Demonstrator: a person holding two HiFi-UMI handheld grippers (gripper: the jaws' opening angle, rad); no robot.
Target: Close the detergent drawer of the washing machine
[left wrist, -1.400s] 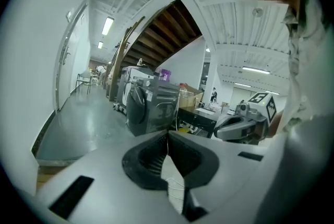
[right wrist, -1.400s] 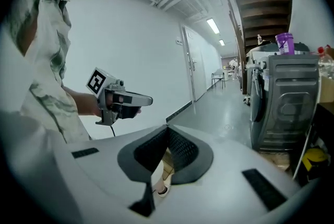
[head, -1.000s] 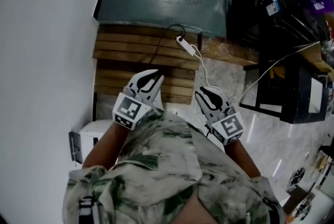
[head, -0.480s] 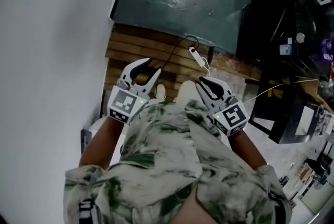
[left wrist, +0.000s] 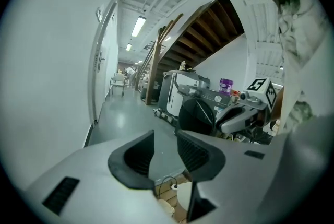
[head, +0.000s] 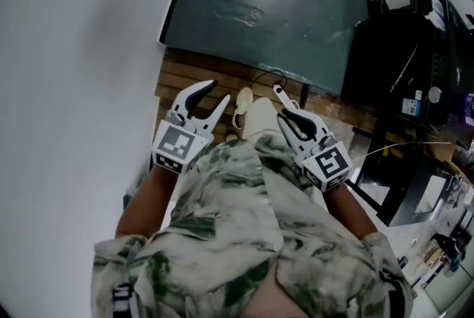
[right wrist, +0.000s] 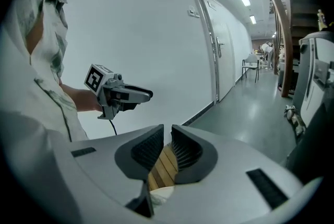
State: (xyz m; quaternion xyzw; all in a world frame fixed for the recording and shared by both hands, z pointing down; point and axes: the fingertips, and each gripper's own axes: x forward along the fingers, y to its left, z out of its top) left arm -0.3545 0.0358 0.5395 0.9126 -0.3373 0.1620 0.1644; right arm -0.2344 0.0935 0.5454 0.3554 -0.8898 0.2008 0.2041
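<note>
Left gripper view: washing machine (left wrist: 198,113) stood well ahead, right of my left hand-held gripper (left wrist: 165,134), jaws just opened, empty; right hand-held gripper (right wrist: 167,129) slightly parted; drawer indiscernible.

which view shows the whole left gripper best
The right gripper view: the left gripper appears whole, side-on against the white wall. The head view shows it from above, jaws apart. Its own view shows only its jaws, just opened, nothing between them.
</note>
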